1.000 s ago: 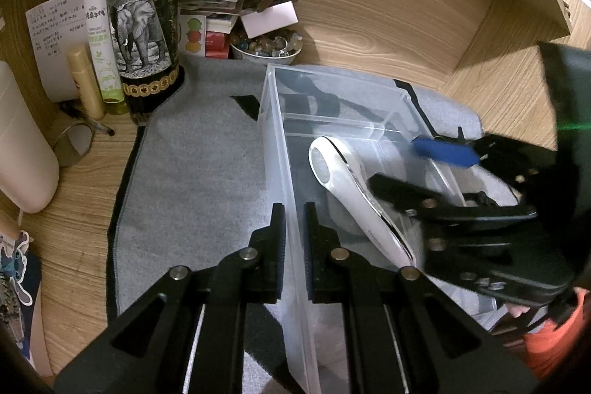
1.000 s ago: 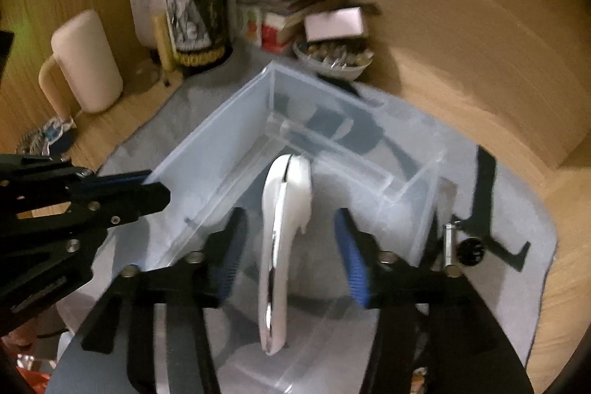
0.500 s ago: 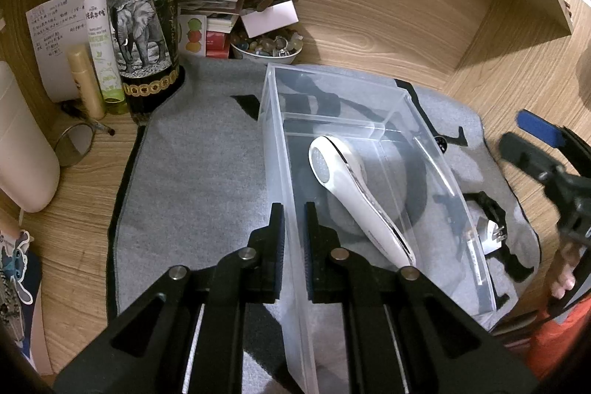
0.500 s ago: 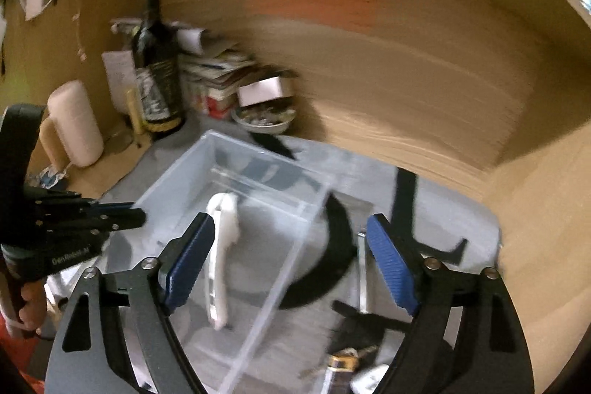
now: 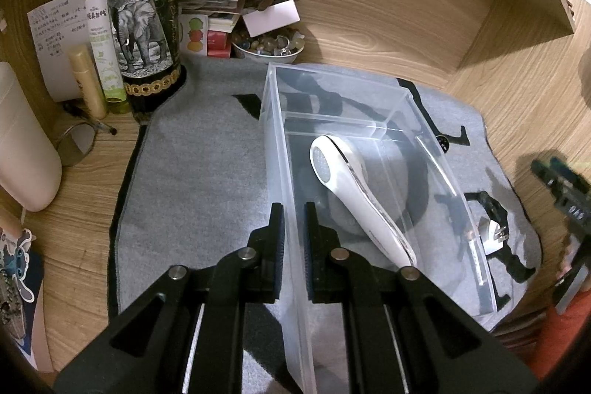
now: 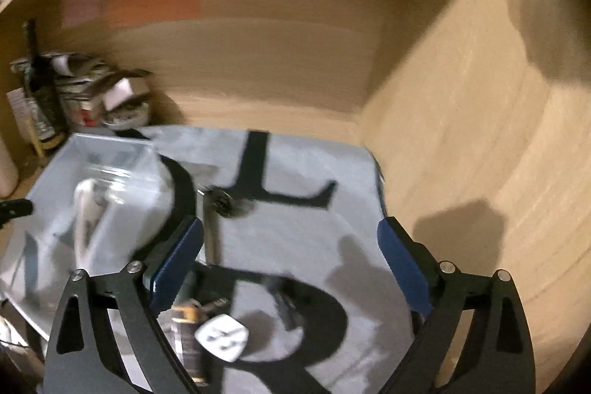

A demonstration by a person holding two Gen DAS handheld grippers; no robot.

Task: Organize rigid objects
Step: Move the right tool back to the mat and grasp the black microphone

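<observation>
A clear plastic bin (image 5: 274,120) stands on a grey mat (image 5: 199,180). My left gripper (image 5: 293,231) is shut on the bin's near left wall. Inside the bin lies a white handheld device (image 5: 351,187), also seen blurred in the right wrist view (image 6: 86,209). My right gripper (image 6: 290,231) hovers over the mat to the right of the bin, its jaws opening wide with nothing between them; it shows at the right edge of the left wrist view (image 5: 554,180). Below it lie a white plug adapter (image 6: 221,338), a brown cylinder (image 6: 188,335) and a metal tool with a round head (image 6: 221,200).
A dark wine bottle (image 5: 144,13), a green spray bottle (image 5: 101,24), a bowl of stones (image 5: 267,45), papers and a cream jug (image 5: 22,150) crowd the back left. Wooden walls close the back and right (image 6: 461,135).
My right gripper has let go of the white device inside the bin, pulled out to the right over the mat, and spread its jaws. The left gripper has stayed on the bin wall.
</observation>
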